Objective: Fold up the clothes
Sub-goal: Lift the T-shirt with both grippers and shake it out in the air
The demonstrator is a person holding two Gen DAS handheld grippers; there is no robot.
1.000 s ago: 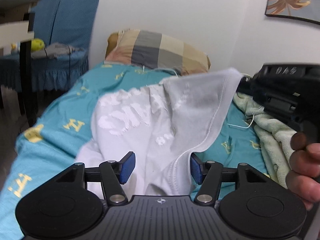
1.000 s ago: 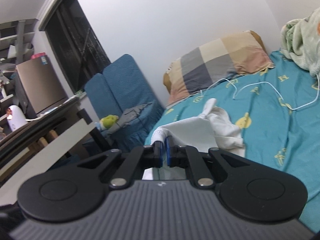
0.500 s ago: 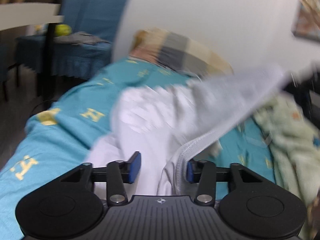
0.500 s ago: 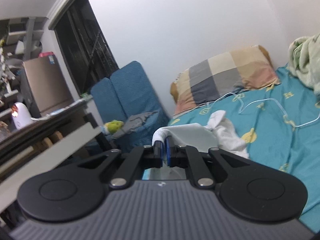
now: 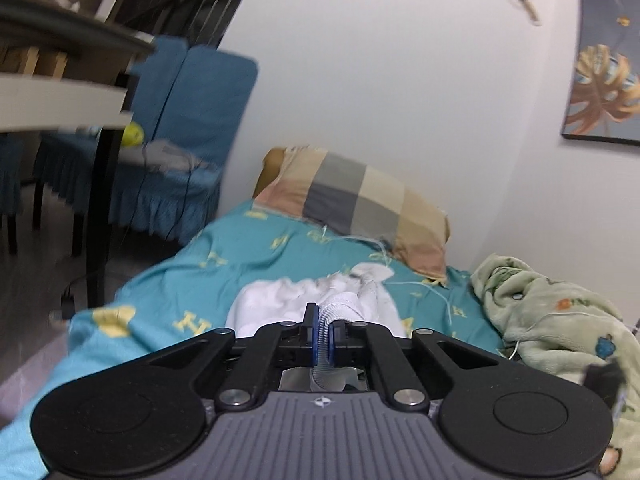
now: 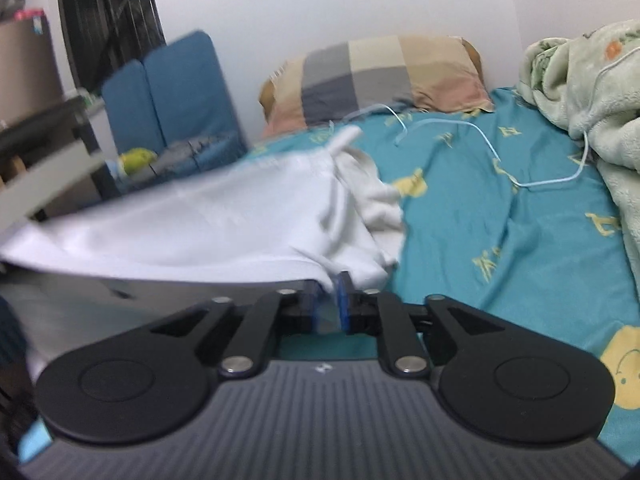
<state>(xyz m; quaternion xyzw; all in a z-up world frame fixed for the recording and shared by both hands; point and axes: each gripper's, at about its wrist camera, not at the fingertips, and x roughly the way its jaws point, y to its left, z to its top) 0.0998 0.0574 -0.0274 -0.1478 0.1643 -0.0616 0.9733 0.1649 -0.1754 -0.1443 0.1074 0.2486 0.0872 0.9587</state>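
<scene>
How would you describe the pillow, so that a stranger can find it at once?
Look at the bed with the teal sheet. At its far end, against the white wall, lies the pillow. Only it has large checks of grey, beige and pink; the blanket beside it is pale green and fluffy.

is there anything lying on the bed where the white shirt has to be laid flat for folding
Yes. A thin white cable snakes over the teal bedsheet just past the white shirt, running from near the plaid pillow toward the green blanket, heaped along the right side. The left gripper pinches the shirt's hem; the right gripper's jaws are opening.
</scene>
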